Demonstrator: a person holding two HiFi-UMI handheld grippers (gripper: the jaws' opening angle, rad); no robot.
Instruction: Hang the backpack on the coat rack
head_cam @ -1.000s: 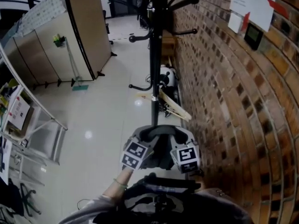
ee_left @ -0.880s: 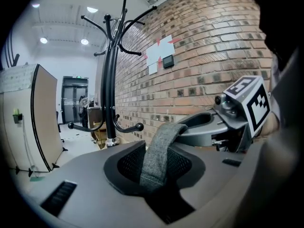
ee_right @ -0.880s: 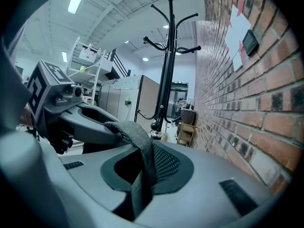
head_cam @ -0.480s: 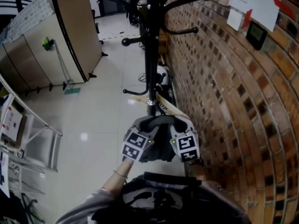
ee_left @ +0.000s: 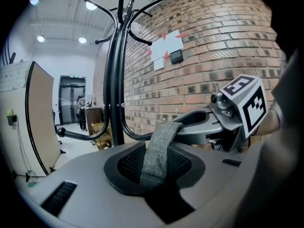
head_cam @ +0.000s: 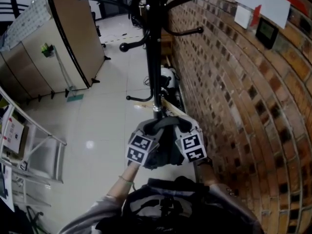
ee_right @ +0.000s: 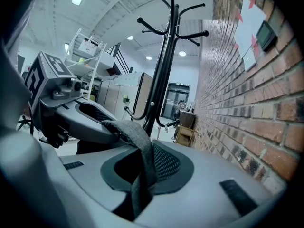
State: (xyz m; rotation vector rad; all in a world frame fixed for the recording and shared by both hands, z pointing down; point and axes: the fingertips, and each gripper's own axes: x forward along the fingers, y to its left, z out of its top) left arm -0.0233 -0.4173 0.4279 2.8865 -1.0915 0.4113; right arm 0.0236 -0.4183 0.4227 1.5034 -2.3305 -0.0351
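A workplace hall, somewhere between office and lab. A bare brick wall (head_cam: 234,106) runs along 3 o'clock, with paper notices (head_cam: 263,4) and a small dark wall panel (head_cam: 267,32) fixed to it near 1 o'clock. The pale floor (head_cam: 107,116) is glossy and reflects the ceiling lights (ee_left: 90,5). A movable partition panel (head_cam: 68,33) on feet stands at 10 o'clock and a metal rack (head_cam: 34,150) at 8 o'clock. A black coat rack (head_cam: 153,57) rises at 12 o'clock. Beyond it a person (ee_left: 79,110) stands near double doors (ee_left: 68,99).
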